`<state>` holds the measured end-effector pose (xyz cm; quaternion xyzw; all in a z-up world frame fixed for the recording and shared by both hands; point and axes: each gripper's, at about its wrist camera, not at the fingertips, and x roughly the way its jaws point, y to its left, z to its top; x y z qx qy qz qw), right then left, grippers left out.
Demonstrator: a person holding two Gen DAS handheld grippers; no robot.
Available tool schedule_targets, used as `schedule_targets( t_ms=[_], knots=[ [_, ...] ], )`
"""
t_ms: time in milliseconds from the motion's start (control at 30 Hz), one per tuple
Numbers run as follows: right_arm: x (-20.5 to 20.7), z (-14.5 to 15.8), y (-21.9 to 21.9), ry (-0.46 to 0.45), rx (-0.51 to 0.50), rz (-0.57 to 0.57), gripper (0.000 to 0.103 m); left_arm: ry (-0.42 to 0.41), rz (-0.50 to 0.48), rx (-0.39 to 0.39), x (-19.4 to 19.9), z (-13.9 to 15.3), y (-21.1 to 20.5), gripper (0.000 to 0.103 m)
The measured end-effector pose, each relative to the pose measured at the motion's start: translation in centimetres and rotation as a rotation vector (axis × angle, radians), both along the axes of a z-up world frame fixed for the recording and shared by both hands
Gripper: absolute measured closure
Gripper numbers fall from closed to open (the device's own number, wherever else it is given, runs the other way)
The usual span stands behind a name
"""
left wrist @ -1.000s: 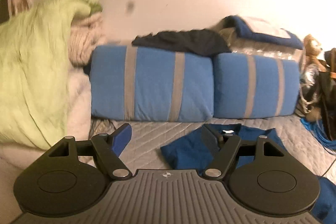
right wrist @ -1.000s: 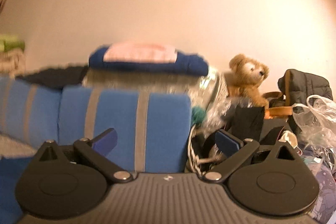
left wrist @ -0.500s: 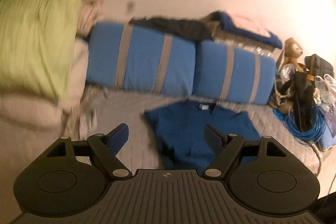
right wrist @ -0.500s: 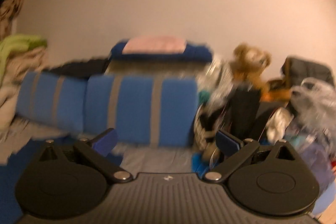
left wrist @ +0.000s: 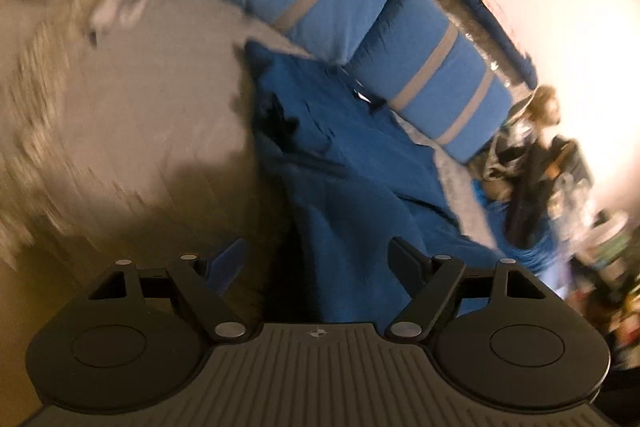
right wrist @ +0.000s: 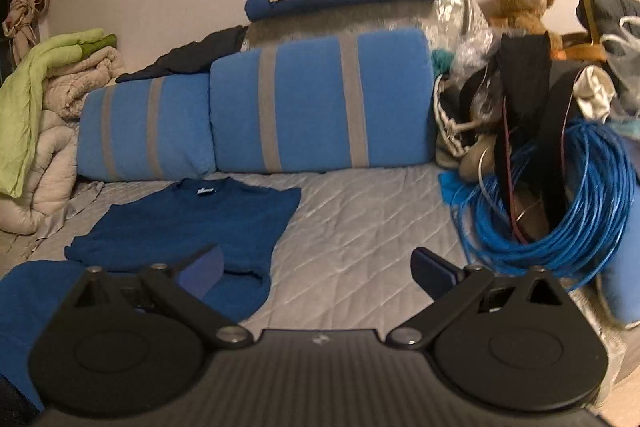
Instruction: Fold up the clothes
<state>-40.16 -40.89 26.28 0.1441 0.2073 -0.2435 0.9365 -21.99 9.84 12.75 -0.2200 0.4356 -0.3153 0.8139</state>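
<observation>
I saw the blue shirt (right wrist: 188, 223) lying flat on the grey bed cover (right wrist: 360, 227), collar toward the striped pillows (right wrist: 320, 99) at twelve o'clock. My left gripper (left wrist: 316, 263) had its jaws wide apart above the shirt, holding nothing. My right gripper (right wrist: 316, 271) was wide apart too, empty, the shirt at ten o'clock.

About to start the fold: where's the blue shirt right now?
In the right wrist view the blue shirt lies flat on the grey quilt, lower left, its collar toward the striped pillows.
</observation>
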Motion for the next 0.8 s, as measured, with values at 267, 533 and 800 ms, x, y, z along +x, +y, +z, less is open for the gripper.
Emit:
schedule_targets(
  t_ms=[267, 533, 800],
  knots=[
    [1.0, -2.1, 0.5, 0.019, 0.067, 0.031, 0.0, 0.155, -0.049, -0.212, 0.3, -3.6, 0.6, 0.05],
    [1.3, -3.7, 0.7, 0.026, 0.137, 0.055, 0.0, 0.167, -0.109, -0.234, -0.8, -3.9, 0.4, 0.093],
    [1.5, -7.4, 0.7, -0.002, 0.319, 0.127, 0.001, 0.068, -0.107, -0.173, -2.2, -2.0, 0.2, 0.096]
  ],
)
